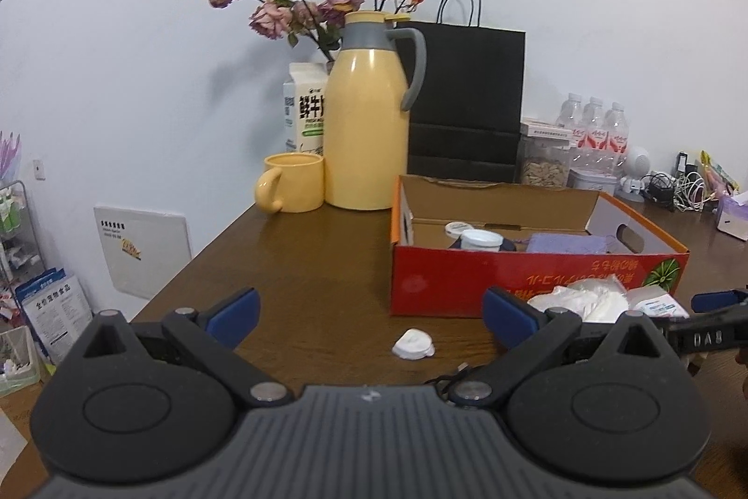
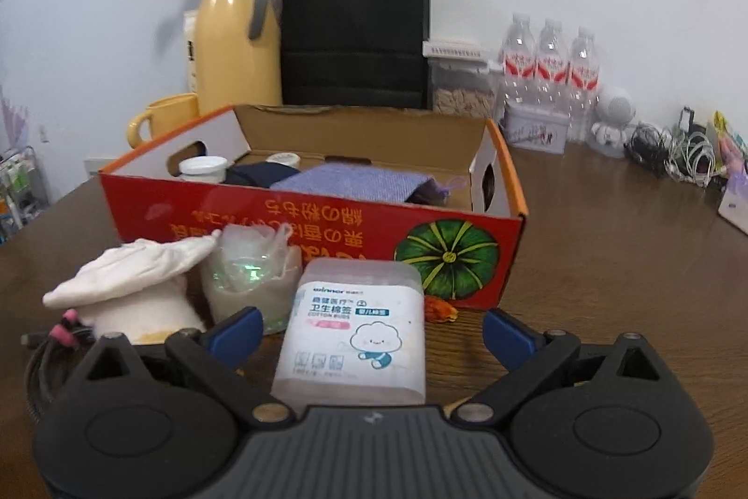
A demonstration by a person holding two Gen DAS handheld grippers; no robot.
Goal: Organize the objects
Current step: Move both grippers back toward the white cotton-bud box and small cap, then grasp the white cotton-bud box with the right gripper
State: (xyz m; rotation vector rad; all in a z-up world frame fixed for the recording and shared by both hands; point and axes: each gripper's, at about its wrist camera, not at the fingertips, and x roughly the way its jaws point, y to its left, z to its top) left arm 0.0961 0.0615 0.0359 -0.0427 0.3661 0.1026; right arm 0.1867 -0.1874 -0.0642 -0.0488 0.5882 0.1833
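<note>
Fingers (image 2: 236, 333) of right gripper (image 2: 371, 335) spread wide, flanking cotton swab box (image 2: 356, 323) without touching it. Left gripper (image 1: 371, 316) likewise wide open above table (image 1: 299, 265), holding nothing, small white cap (image 1: 413, 343) just ahead. Both items lying in front of red cardboard box (image 2: 299, 227); white cloth (image 2: 135, 279) left of swab box.

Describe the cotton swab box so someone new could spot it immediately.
Find the red cardboard box on the brown table. In front of its pumpkin picture stands the cotton swab box, between the open right gripper fingers. Unlike the white cloth and plastic bag beside it, it is rigid, translucent, with a cartoon cloud label.
</note>
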